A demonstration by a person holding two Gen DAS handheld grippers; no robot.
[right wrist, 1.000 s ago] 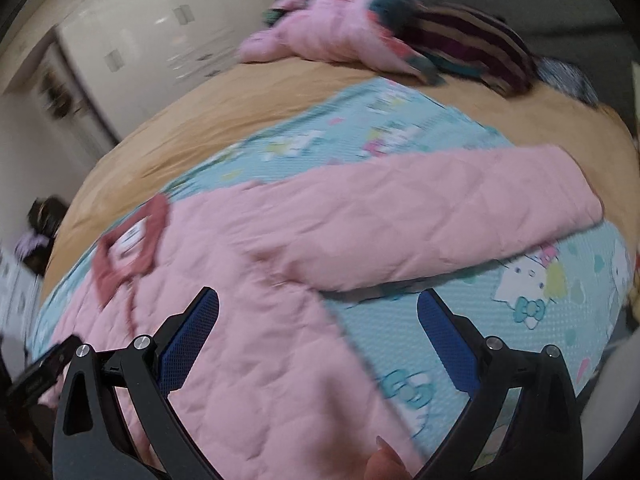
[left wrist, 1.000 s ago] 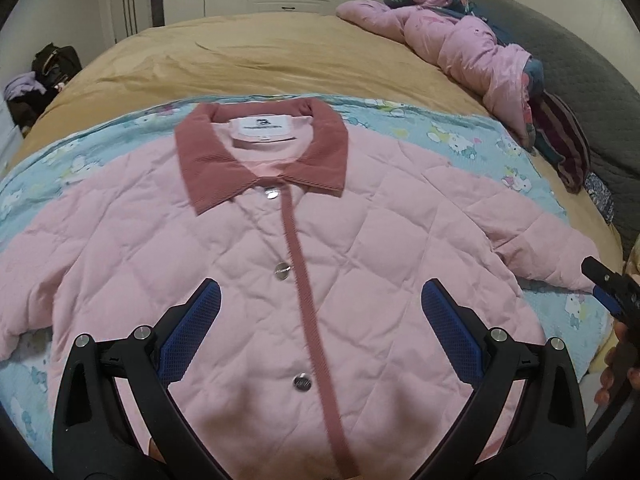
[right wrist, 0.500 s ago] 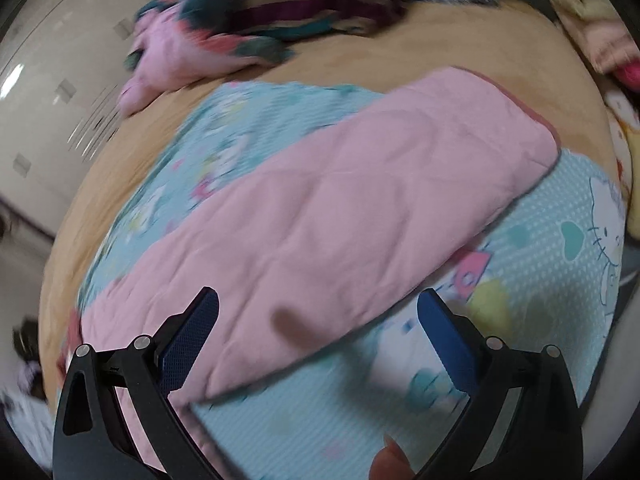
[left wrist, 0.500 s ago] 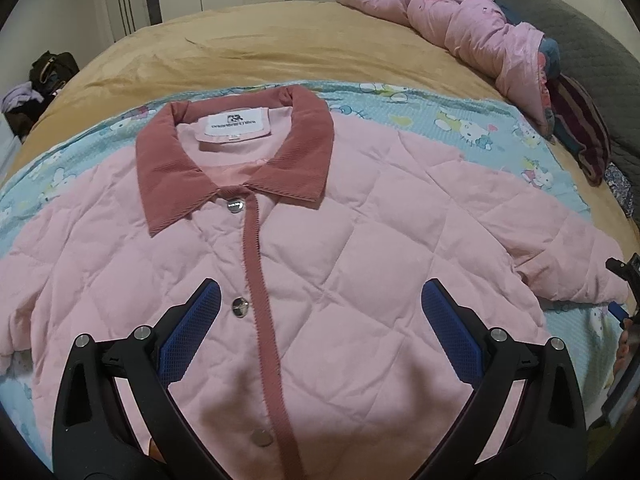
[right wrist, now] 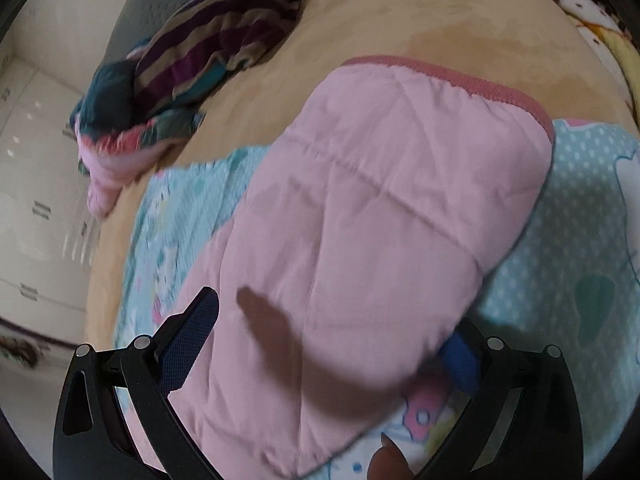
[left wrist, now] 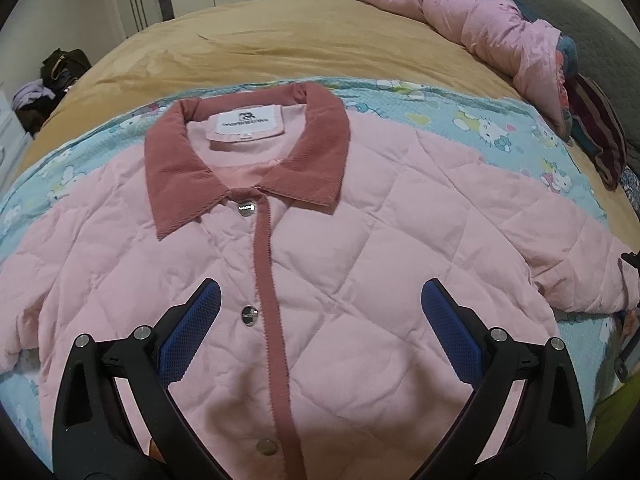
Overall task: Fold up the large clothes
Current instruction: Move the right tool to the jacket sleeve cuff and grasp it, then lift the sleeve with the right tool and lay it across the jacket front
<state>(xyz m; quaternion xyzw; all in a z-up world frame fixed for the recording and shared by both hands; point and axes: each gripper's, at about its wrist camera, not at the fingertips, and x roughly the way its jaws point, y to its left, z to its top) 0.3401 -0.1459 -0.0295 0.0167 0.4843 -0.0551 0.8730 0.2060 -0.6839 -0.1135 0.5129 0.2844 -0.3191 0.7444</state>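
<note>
- Lying flat and face up on the teal cartoon-print sheet (left wrist: pixel 472 116), the pink quilted jacket (left wrist: pixel 360 248) is buttoned shut, dusty-rose collar (left wrist: pixel 320 152) toward the far side of the bed (left wrist: pixel 304 44).
- No containers in either view; nothing holds anything.
- Left gripper (left wrist: pixel 320 312) hovers over the jacket's chest, jaws spread wide, released, blue pads either side of the rose placket (left wrist: pixel 266 272), two silver snaps between them.
- Right gripper (right wrist: pixel 332 344) is low over the jacket's sleeve (right wrist: pixel 380 216); jaws wide apart, not clenched. Its right pad is tucked under the sleeve's near edge, left pad above the cloth. Sleeve straddled, not pinched.
- Sleeve cuff (right wrist: pixel 480 80) has rose trim and lies on the tan bedspread just past the sheet edge.
- Fingertip (right wrist: pixel 386 456) shows at the bottom of the right view.
- Pile of pink and striped clothes (left wrist: pixel 532 40) sits at the far right of the bed, well apart from the jacket.
- Versus half a second ago: in the left view the collar has shifted right toward frame centre, placket now between the pads. In the right view the sleeve fills far more of the frame, and the right pad, earlier clear, is now partly hidden beneath it.
</note>
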